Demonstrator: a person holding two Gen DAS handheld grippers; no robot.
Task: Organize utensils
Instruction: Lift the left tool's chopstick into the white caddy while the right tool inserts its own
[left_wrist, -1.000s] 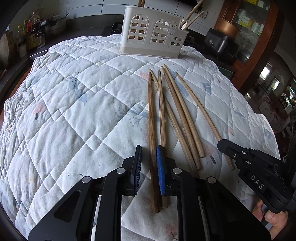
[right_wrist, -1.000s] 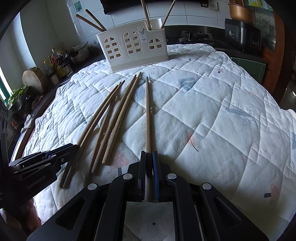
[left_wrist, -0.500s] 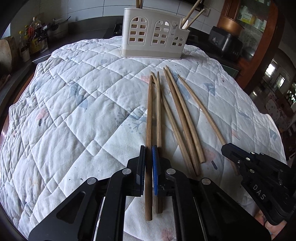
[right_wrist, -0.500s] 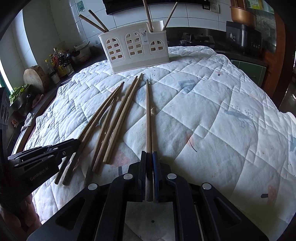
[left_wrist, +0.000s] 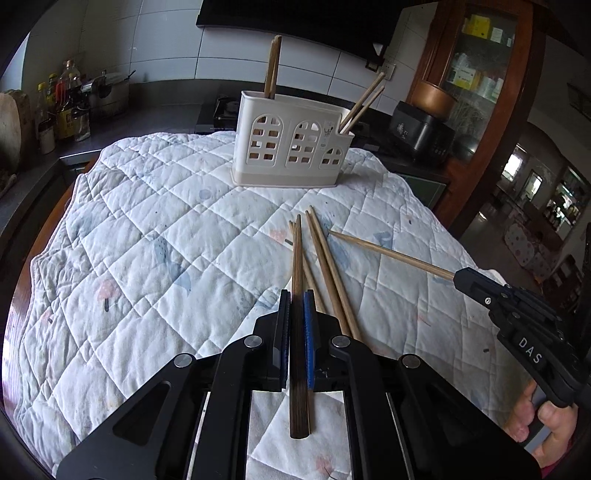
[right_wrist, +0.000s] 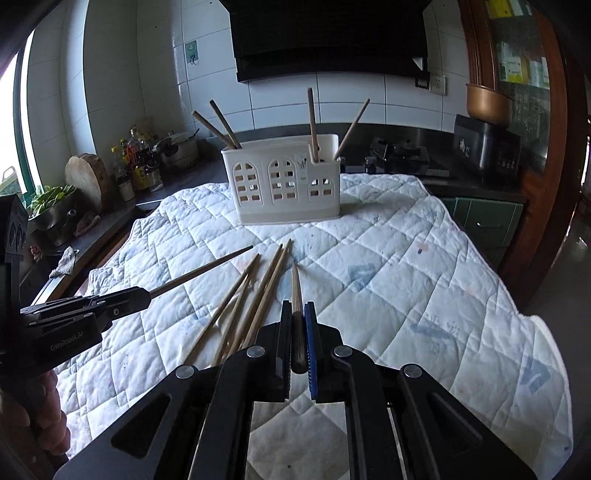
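**Two chopsticks lifted, the holder straight ahead**

Each gripper is clamped on one chopstick. The left gripper (left_wrist: 295, 310) pinches a dark brown chopstick (left_wrist: 296, 258) near its thick end, the stick running straight forward along the fingers, its tip aimed at the cream utensil holder (left_wrist: 291, 147). The right gripper (right_wrist: 298, 321) is closed tight on a second chopstick (right_wrist: 295, 284), held the same way, tip forward and clear of the quilt.

The holder stands upright at the far side of the quilted cloth (left_wrist: 147, 229), well apart from both tips and dead ahead of each. Its long side faces the grippers, with arched cut-out windows along the wall. Chopsticks already lean out of its end compartments.

As I judge it, neither hand is clearly nearer; each stick must be tipped steeper, thin end down, to drop into a compartment from above.

Four pale chopsticks (right_wrist: 255, 302) lie loose on the cloth between the two grippers, roughly parallel, pointing toward the holder.
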